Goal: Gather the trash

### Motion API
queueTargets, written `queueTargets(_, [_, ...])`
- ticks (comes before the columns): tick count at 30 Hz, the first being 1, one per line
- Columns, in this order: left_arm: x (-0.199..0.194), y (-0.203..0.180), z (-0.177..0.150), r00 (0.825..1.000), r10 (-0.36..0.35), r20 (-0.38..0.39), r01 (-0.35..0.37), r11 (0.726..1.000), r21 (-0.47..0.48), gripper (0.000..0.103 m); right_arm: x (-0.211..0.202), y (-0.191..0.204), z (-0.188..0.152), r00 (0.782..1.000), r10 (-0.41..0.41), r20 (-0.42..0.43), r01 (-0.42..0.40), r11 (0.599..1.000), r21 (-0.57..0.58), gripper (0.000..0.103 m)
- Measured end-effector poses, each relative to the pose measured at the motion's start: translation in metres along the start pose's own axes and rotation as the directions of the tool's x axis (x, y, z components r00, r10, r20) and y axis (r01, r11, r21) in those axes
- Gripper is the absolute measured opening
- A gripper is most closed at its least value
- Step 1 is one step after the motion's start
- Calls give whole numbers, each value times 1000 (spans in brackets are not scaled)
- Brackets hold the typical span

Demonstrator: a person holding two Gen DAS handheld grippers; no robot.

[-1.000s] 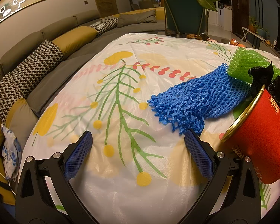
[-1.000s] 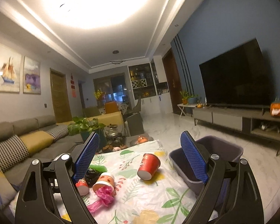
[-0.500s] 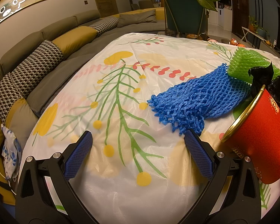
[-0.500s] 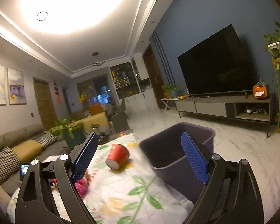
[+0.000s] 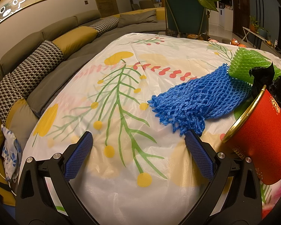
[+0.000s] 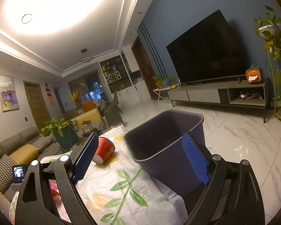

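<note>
While the left hand-held gripper (image 5: 138,144) hovers low over the near part of the surface (image 5: 121,65), released and grasping nothing, the blue foam net (image 5: 198,103) lies just ahead of it and off to its right. The net's frayed near end almost touches the tip of the right-side finger. Its long axis runs from that near end away toward the far right edge of the surface, where it meets a green foam net (image 5: 241,69). That axis lies slantwise to the line between the two fingers, so I judge a small shift rightward and forward would bring the net between them. Right of the net, a red paper cup (image 5: 260,140) lies on its side with its gold rim facing the net, and a crumpled black bag (image 5: 279,91) sits behind the cup.

In the right wrist view, the right hand-held gripper (image 6: 140,157) is also released and empty. It points past the right edge of the surface at the dark bin (image 6: 163,142), whose open mouth stands straight ahead between the fingers. Another red cup (image 6: 105,150) lies tipped over just left of the bin, close to the left-side finger. The left hand-held gripper is plainly the nearer one to the blue net; the right one is better placed for the bin and that cup.
</note>
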State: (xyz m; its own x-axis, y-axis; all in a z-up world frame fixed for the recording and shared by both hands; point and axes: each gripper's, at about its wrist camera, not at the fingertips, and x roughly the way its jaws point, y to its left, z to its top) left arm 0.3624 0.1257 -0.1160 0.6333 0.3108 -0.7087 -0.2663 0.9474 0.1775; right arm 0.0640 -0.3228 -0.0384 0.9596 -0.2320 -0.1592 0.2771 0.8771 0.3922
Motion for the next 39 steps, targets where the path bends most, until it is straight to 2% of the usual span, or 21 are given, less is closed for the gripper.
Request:
queueTargets(11, [0, 0, 0, 1000, 0, 0, 0, 1000, 0, 98, 20, 5, -3, 999, 37, -24, -36, 999, 10, 88])
queueTargets(19, [2, -3, 2, 1000, 22, -11, -22, 1000, 16, 99, 30, 23, -10, 995, 56, -85, -59, 998, -28, 88])
queueTargets(21, [0, -3, 2, 1000, 29, -2, -29, 999, 20, 99, 33, 29, -13, 993, 62, -102, -67, 997, -45, 88])
queueTargets(23, [-5, 3, 2, 1000, -1, 5, 1, 1000, -5, 98, 36, 35, -16, 990, 72, -119, -80, 995, -64, 88])
queueTargets(25, [-19, 12, 0, 999, -19, 44, 21, 999, -38, 98, 37, 43, -18, 987, 92, -135, -104, 991, -85, 88])
queueTargets(26, [-34, 17, -4, 995, -36, 92, 41, 998, -48, 98, 39, 48, -19, 984, 101, -146, -116, 988, -99, 88])
queueTargets(29, [-84, 28, -20, 964, -95, 248, 109, 993, -40, 98, 41, 60, -24, 979, 130, -160, -151, 981, -125, 88])
queueTargets(31, [-119, 31, -39, 927, -162, 338, 175, 984, -10, 98, 42, 67, -27, 974, 147, -172, -171, 976, -137, 88])
queueTargets(34, [-149, 24, -62, 894, -256, 369, 253, 966, 57, 98, 46, 78, -35, 964, 176, -198, -207, 968, -145, 88])
queueTargets(36, [-164, 15, -78, 869, -337, 363, 325, 941, 95, 98, 48, 85, -41, 957, 191, -219, -225, 963, -146, 88])
queueTargets(38, [-175, 1, -94, 845, -376, 381, 354, 926, 129, 98, 49, 92, -45, 947, 209, -243, -249, 957, -146, 88])
queueTargets(39, [-176, -6, -99, 838, -389, 382, 360, 921, 148, 98, 49, 96, -48, 944, 215, -251, -258, 954, -152, 88])
